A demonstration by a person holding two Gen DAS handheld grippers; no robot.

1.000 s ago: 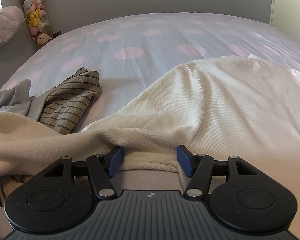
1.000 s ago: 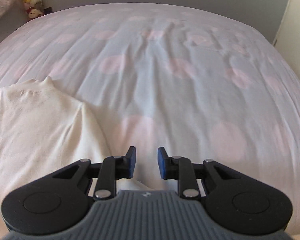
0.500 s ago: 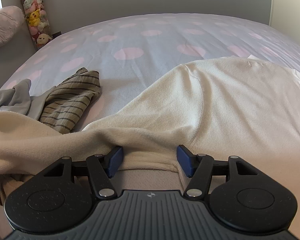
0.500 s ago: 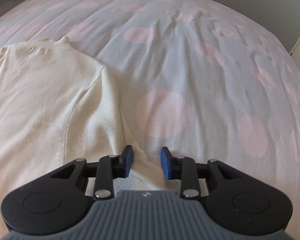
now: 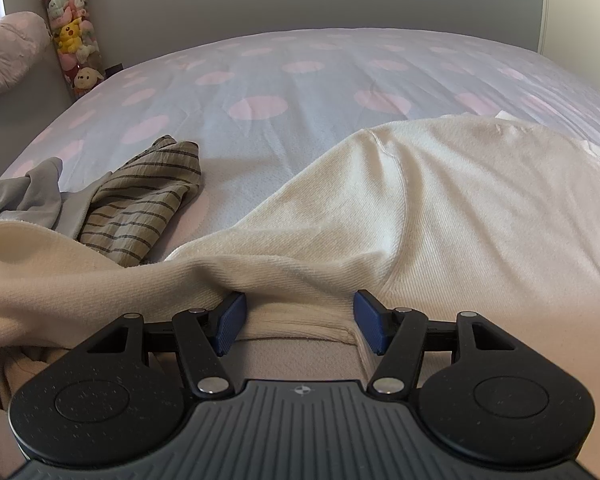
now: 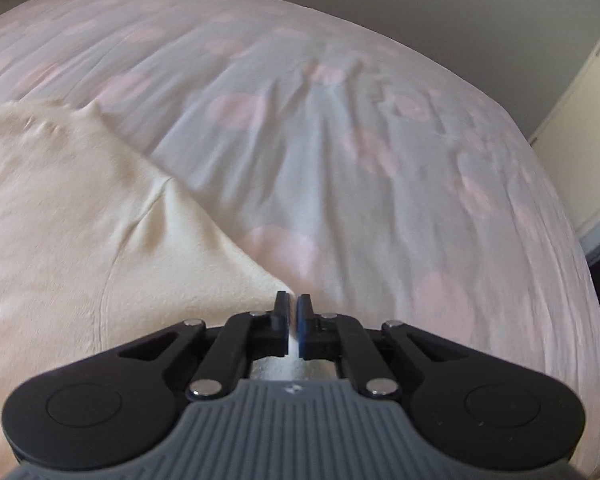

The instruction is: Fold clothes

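Note:
A cream knit sweater (image 5: 440, 216) lies spread on the bed, and it also shows in the right wrist view (image 6: 60, 220). My left gripper (image 5: 298, 322) is open, its blue pads on either side of the sweater's hem edge, not closed on it. My right gripper (image 6: 293, 312) is shut on the sweater's right edge, with a thin strip of cream fabric between the pads. The fabric rises to the pads in a taut ridge.
The bed (image 5: 300, 80) has a pale blue cover with pink dots. An olive striped garment (image 5: 144, 200) and a grey garment (image 5: 24, 192) lie crumpled at the left. Stuffed toys (image 5: 72, 40) hang by a pink pillow (image 5: 8, 52). A door (image 6: 588, 140) stands right.
My right gripper has gone from open to shut on the sweater's edge and shifted, the view tilting. My left gripper has stayed open at the hem.

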